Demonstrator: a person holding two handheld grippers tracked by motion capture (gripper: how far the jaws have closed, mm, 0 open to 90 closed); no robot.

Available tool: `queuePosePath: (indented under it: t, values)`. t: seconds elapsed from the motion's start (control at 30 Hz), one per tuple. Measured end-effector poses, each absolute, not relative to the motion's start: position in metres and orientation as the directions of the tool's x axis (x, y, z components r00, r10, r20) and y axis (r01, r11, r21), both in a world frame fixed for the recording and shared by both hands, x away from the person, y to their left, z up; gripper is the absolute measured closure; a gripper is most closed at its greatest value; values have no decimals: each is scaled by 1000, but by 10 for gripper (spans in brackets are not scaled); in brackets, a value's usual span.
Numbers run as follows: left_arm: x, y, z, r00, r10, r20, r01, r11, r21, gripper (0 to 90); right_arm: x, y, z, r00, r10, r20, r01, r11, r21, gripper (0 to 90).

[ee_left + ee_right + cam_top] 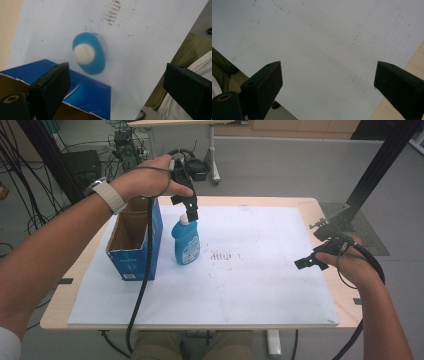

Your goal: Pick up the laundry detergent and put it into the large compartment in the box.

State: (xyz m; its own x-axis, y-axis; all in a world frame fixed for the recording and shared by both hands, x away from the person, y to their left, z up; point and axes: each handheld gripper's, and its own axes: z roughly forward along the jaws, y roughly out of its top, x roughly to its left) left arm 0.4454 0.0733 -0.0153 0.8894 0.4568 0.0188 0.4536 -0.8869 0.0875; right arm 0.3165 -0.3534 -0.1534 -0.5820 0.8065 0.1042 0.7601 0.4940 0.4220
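A blue bottle [186,244] with a white cap [184,219] stands upright on the white board [250,285], just right of an open blue cardboard box [134,251]. My left gripper [192,211] hangs directly above the cap, pointing down and open. In the left gripper view the bottle [96,53] and its cap [84,54] are seen from above, well beyond the wide-apart jaws of the left gripper [116,68], with the box [86,91] below. My right gripper [315,251] hovers open over the board's right edge; in its own view the right gripper [327,66] holds nothing.
Brown smudges [220,256] mark the board right of the bottle. The board lies on a wooden table [70,300]. A black frame post [372,167] rises at the far right. Cables and equipment [125,145] lie on the floor behind the table.
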Motion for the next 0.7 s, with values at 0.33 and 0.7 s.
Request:
queuePosePath:
  t: [0.33,0.7]
  values:
    - [459,75,-28,816,578,15,576,-814,74,81,317,-354,-155,-581,807,106,759,490,428,81]
    - [470,80,-39,791,612,13,609,-789,76,80,316,-356,-155,-579,809,105,760,488,429,81]
